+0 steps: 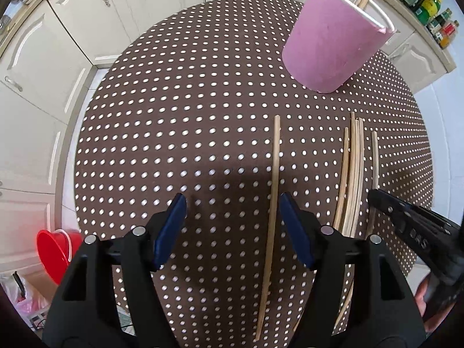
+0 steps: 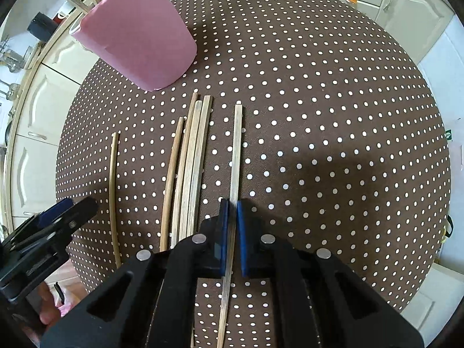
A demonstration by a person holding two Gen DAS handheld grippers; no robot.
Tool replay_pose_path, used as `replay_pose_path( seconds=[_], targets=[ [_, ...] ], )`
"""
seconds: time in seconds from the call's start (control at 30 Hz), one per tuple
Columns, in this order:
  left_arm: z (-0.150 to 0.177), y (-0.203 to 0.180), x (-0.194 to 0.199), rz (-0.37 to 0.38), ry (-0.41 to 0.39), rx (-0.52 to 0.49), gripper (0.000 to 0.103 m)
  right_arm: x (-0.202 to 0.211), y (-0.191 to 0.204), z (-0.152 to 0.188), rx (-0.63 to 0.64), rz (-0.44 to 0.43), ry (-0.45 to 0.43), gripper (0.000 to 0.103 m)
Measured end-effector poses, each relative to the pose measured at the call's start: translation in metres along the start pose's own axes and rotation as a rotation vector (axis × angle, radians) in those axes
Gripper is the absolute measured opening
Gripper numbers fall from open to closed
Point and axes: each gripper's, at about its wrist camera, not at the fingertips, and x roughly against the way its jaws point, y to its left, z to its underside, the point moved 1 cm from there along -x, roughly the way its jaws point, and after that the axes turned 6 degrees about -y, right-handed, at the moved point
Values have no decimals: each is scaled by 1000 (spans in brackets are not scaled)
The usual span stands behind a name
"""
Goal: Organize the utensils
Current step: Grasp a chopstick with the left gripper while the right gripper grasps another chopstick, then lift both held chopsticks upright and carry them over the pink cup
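Observation:
A pink cup (image 1: 333,37) stands on the dotted brown round table (image 1: 188,101) and holds a few chopsticks; it also shows in the right wrist view (image 2: 139,37). My left gripper (image 1: 232,206) is open, its jaws on either side of a single wooden chopstick (image 1: 274,174) lying on the table. A bundle of several chopsticks (image 1: 352,168) lies to its right. My right gripper (image 2: 232,208) is shut on a pale chopstick (image 2: 236,145), which lies right of the bundle (image 2: 188,168). The lone chopstick (image 2: 113,174) lies far left there.
A red bucket (image 1: 56,252) stands on the floor at the left, below the table edge. White kitchen cabinets (image 1: 43,58) ring the table. Bottles (image 1: 440,26) stand on the counter at the back right. The left gripper shows in the right wrist view (image 2: 58,220).

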Motion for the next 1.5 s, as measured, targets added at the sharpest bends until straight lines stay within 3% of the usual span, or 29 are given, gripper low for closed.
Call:
replay_pose_path(
  seconds=[0.1,0.13,0.2,0.23,0.3,0.5,0.63,0.7,1.17,1.5],
  targets=[
    [-3,-11,-10,-25,13,-23,66,-1,-5,1,-10,-12,-1,5],
    [-4,-16,-14,-29,21,-33,55,-1,-7,1,-15,-17,-1,5],
    [-4,-22,-19,-56,20,-58,42,5,-12,1,-24,-25,-1,5],
    [-4,-26,-19,-59,8,-72,26,5,-14,1,-33,-27,-2,5],
    [-5,-28,-17,-32,-3,-73,7,12,-18,-1,-46,-23,-6,4],
    [-5,-17,-10,31,8,-27,6,18,-16,-5,-57,-10,-8,5],
    [-3,-13,5,32,-17,-44,6,31,-17,-16,-80,-33,-43,5],
    [-1,-1,16,42,-27,-50,6,42,-16,-20,-72,-41,-84,5],
    [-26,-10,79,41,-146,-46,6,116,5,-46,-57,-117,-307,5],
    [-41,-16,136,77,-290,-45,6,170,11,-71,-80,-150,-468,5]
  ],
)
